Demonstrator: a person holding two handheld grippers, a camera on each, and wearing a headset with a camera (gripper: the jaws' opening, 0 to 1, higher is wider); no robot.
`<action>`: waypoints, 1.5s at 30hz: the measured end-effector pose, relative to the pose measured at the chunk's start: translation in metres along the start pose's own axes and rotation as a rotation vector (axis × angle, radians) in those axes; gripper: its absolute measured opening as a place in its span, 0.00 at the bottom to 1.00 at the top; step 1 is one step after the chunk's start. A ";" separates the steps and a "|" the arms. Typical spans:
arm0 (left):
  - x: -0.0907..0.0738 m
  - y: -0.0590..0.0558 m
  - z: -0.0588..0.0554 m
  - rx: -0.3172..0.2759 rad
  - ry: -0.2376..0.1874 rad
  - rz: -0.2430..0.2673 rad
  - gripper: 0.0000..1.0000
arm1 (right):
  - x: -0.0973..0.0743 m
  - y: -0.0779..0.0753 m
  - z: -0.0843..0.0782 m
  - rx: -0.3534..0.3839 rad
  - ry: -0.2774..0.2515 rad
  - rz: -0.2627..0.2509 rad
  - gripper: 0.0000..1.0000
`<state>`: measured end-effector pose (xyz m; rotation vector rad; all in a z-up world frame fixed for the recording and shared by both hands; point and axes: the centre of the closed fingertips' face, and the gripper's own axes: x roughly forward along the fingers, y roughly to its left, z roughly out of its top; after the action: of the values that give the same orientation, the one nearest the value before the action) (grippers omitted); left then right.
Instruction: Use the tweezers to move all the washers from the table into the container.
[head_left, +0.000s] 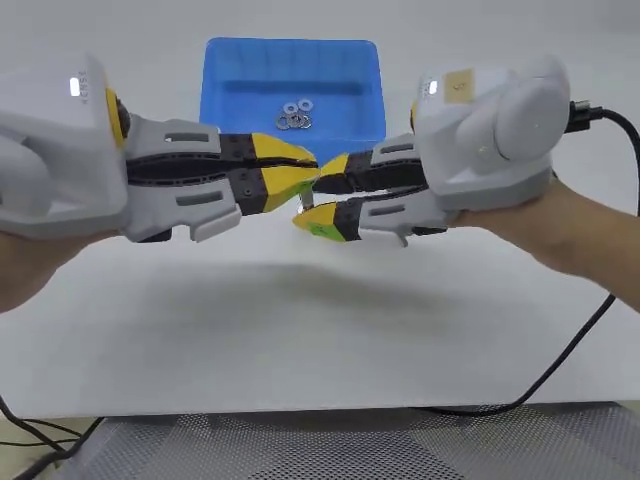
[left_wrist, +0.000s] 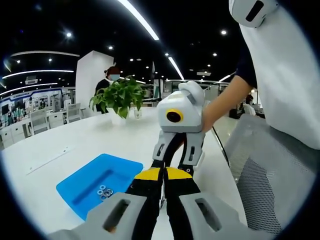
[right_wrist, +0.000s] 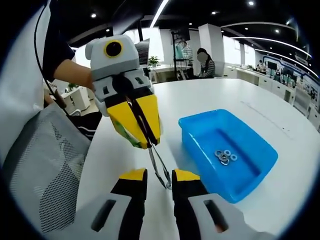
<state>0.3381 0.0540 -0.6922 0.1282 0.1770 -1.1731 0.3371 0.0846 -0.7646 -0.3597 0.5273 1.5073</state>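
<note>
Now your left gripper (right_wrist: 146, 142) clamps slim metal tweezers (right_wrist: 156, 162), long axis aimed between the parted jaws of your right gripper (right_wrist: 160, 175). Ring-shaped washers (right_wrist: 224, 156) lie in the smooth blue container (right_wrist: 245, 172).

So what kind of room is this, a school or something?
Probably a big open office rather than a school. Long white tables run across the room, strip lights line the dark ceiling, and a potted plant stands on one table.

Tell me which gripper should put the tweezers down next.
Left, likely: the left gripper is shut on the thin metal tweezers, whereas the right gripper has open fingers around their tip. Metal washers lie in the blue plastic container.
</note>
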 end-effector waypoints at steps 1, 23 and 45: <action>0.000 0.000 0.000 0.000 0.000 -0.001 0.05 | 0.000 0.000 0.000 -0.005 0.002 0.003 0.19; 0.002 0.001 -0.004 -0.006 0.035 -0.031 0.06 | 0.005 -0.003 -0.004 -0.258 0.048 0.030 0.09; -0.048 0.011 0.007 -0.019 0.011 0.161 0.17 | -0.004 -0.004 0.039 -0.197 -0.025 -0.052 0.09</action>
<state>0.3302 0.1005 -0.6753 0.1296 0.1842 -1.0103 0.3456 0.1021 -0.7301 -0.5030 0.3477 1.5153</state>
